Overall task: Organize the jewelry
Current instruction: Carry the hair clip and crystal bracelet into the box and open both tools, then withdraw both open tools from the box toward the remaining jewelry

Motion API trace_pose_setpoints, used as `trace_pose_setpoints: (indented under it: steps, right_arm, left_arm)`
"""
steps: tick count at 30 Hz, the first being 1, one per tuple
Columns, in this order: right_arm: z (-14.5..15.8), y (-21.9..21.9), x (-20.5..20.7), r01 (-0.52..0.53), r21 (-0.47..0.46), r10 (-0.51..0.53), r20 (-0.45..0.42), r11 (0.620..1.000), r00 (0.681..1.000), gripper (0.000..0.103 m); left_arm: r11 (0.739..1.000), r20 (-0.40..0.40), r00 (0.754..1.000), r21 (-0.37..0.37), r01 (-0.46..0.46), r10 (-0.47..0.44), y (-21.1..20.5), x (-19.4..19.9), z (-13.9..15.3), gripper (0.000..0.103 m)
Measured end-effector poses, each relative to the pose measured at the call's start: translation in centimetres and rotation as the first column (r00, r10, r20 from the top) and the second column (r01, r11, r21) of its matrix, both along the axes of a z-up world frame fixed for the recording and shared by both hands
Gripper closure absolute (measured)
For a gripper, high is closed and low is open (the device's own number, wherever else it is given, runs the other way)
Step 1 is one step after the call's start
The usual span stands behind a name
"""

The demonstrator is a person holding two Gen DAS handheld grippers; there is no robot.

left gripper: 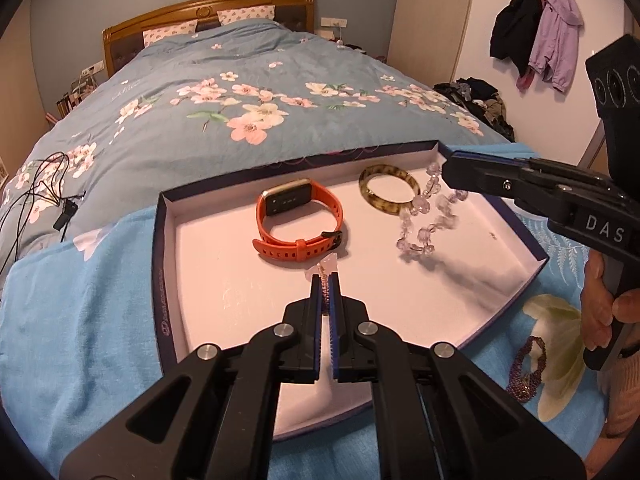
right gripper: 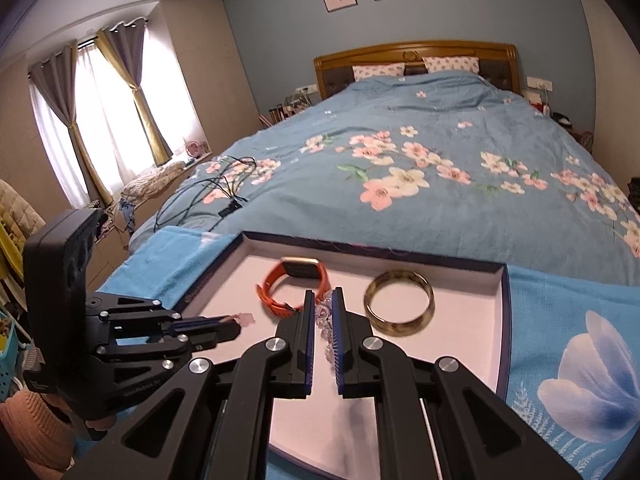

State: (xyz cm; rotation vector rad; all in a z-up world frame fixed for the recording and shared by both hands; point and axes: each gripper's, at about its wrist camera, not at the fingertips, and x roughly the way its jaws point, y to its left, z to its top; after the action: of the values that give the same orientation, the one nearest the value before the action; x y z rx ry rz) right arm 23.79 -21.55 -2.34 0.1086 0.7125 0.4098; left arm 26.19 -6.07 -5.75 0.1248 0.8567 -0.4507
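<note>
Two bracelets: beaded strand pinched in left hand-held gripper, crystal bracelet in right hand-held gripper.

Home bedroom: bed, curtains

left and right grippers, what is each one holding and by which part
Left gripper pinches a thin beaded chain just behind its pale pink charm. Right gripper grips the clear crystal bead bracelet by one side of its loop.

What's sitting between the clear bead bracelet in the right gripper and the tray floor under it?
Nothing visible. The clear bead bracelet hangs from the right gripper over bare floor of the tray. The amber bangle lies just beside it, the orange watch farther left.
</note>
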Motion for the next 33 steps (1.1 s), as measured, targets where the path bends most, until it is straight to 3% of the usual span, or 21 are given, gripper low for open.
trace_pose_setpoints:
  steps: [21,25,27,29,33]
  right_arm:
    - [-3.1,-2.2,1.5,0.084,-0.097,-0.093,-0.098,0.992,0.991,0.095]
    - [-3.1,-2.7,1.2,0.106,-0.102,-0.116,-0.099,0.989,0.988,0.089]
    - [-2.9,-2.8,0.8,0.113,-0.109,-0.123,-0.088,0.988,0.988,0.079]
    - [-2.4,-2.9,0.2,0.115,-0.113,-0.124,-0.071,0.987,0.99,0.073]
    - [-1.3,-3.0,-1.9,0.103,-0.115,-0.106,-0.026,0.988,0.994,0.068]
  left_arm:
    - [1.0,-0.068,0.997,0.015,-0.021,0.022,-1.0,2.7,-2.3,0.096]
    - [0.999,-0.072,0.997,0.009,-0.039,0.04,-0.9,3.3,-2.3,0.092]
    - [0.999,-0.064,0.997,-0.002,-0.052,0.052,-0.6,3.2,-2.1,0.087]
    - [0.998,-0.039,0.997,-0.006,-0.065,0.065,-0.3,2.9,-1.5,0.071]
    - [0.997,0.036,0.996,-0.016,-0.081,0.082,0.8,0.9,0.5,0.064]
